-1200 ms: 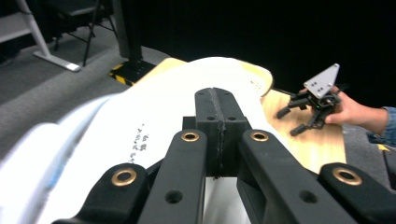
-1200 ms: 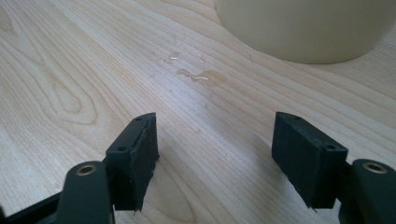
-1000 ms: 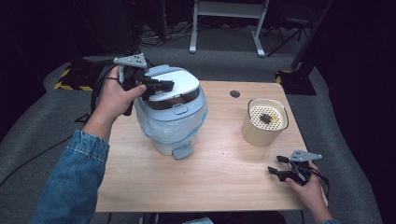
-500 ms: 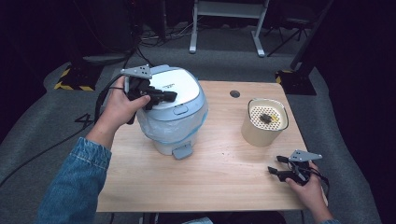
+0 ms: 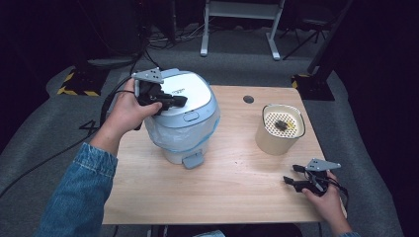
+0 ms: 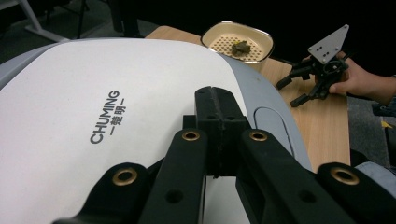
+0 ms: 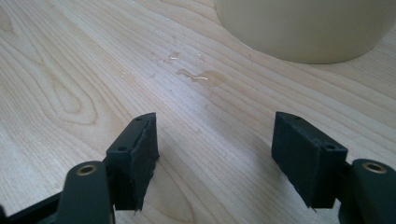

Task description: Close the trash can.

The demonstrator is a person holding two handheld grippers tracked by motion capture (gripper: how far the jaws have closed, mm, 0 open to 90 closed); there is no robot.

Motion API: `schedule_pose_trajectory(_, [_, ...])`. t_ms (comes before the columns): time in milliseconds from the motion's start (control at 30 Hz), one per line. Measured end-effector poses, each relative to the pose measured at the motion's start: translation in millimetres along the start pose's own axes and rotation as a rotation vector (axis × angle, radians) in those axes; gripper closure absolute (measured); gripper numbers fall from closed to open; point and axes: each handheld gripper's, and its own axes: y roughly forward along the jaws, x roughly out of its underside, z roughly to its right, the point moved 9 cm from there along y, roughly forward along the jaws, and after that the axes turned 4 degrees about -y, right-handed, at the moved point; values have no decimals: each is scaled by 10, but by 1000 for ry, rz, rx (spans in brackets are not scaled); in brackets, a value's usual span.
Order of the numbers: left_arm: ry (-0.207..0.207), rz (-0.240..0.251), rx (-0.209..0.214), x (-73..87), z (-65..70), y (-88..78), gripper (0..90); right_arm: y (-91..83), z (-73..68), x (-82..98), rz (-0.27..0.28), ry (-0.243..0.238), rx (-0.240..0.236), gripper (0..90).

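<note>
A pale blue bin [image 5: 185,133] with a white lid [image 5: 190,89] marked CHUMING [image 6: 105,116] stands on the left half of the wooden table [image 5: 227,187]. A grey pedal [image 5: 192,160] juts out at its foot. My left gripper [image 5: 182,100] [image 6: 215,100] lies over the lid, jaws shut with nothing between them; whether it touches the lid I cannot tell. A cream pot [image 5: 276,140] [image 6: 261,39] with a perforated insert holds a dark lump [image 5: 280,125] [image 6: 241,46]. My right gripper [image 5: 291,174] [image 7: 215,158] [image 6: 292,91] rests low at the table's right front, open and empty.
A lid button [image 5: 190,117] [image 6: 271,123] faces the front. Water drops [image 7: 205,77] lie on the wood before the pot's wall [image 7: 303,28]. A cable hole [image 5: 248,99] sits at the back edge. Beyond the table are a metal stand [image 5: 237,29] and striped floor tape [image 5: 74,91].
My left gripper has slid a little to the right and nearer across the lid. The right gripper, the bin and the pot have stayed put.
</note>
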Motion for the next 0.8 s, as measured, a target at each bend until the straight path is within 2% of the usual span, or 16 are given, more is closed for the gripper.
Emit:
schedule_pose_trajectory(167, [9,-9,-21,-2,5,12,900,0,0,0,0,0,0,319])
schedule_pose_trajectory(200, [19,-27,-39,23,-9,24,900,0,0,0,0,0,0,319])
schedule_pose_trajectory(300, [14,-16,-38,26,-9,27,900,-1,1,0,0,1,1,323])
schedule_pose_trajectory(367, [29,-1,-37,27,-11,27,900,-1,1,0,0,1,1,323])
schedule_pose_trajectory(467, [57,8,-65,21,-10,21,900,-1,1,0,0,2,1,324])
schedule_pose_trajectory(500, [46,12,-73,16,-9,12,878,-1,1,0,0,2,0,324])
schedule_pose_trajectory(533, [14,47,-76,-16,8,-2,732,-1,1,0,0,2,1,324])
schedule_pose_trajectory(567, [4,72,-59,-35,36,-30,653,-1,1,0,0,2,1,324])
schedule_pose_trajectory(600, [-2,84,-52,-45,58,-53,630,-1,1,0,0,2,1,324])
schedule_pose_trajectory(700, [17,117,-63,-65,126,-153,516,-1,1,0,0,2,1,324])
schedule_pose_trajectory(800, [41,126,-64,-32,241,-245,460,-1,1,0,0,2,1,324])
